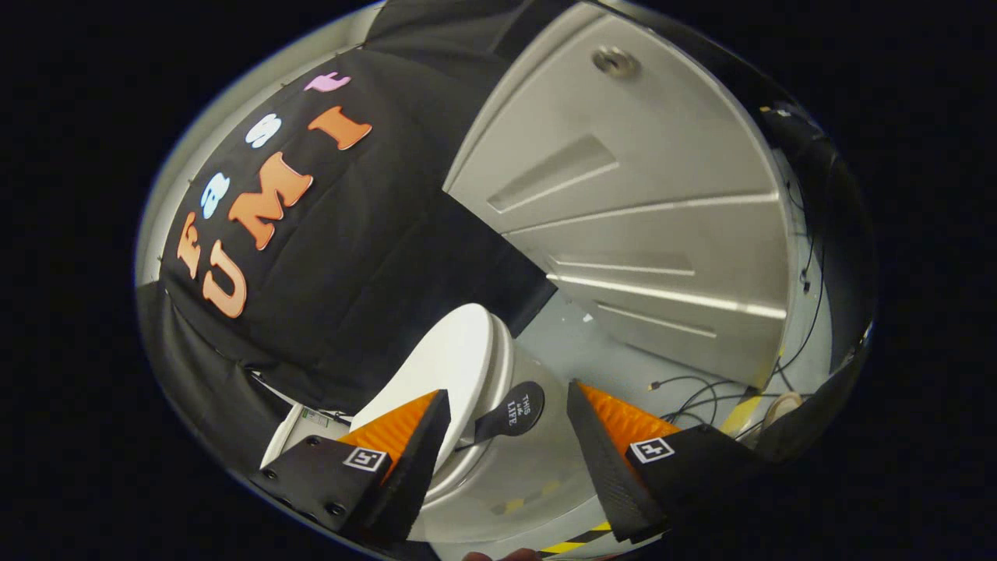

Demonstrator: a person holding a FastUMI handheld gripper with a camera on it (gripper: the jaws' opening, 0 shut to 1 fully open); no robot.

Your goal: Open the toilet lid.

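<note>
The view is rolled hard to one side. A white toilet (537, 467) stands just ahead of the fingers, its white lid (448, 362) lying shut on the seat. A black paddle-shaped lift handle (510, 413) sticks out from the lid's edge and sits between my two fingers, nearer the left one. My gripper (506, 421) is open, the fingers wide apart and neither touching the handle. The left finger (405, 444) overlaps the lid's front part.
A grey panelled door (639, 210) stands beyond the toilet. Black cables (701, 397) trail on the pale floor beside it. Black cloth (350, 257) hangs behind the toilet. Yellow-black hazard tape (576, 539) marks the floor near the fingers.
</note>
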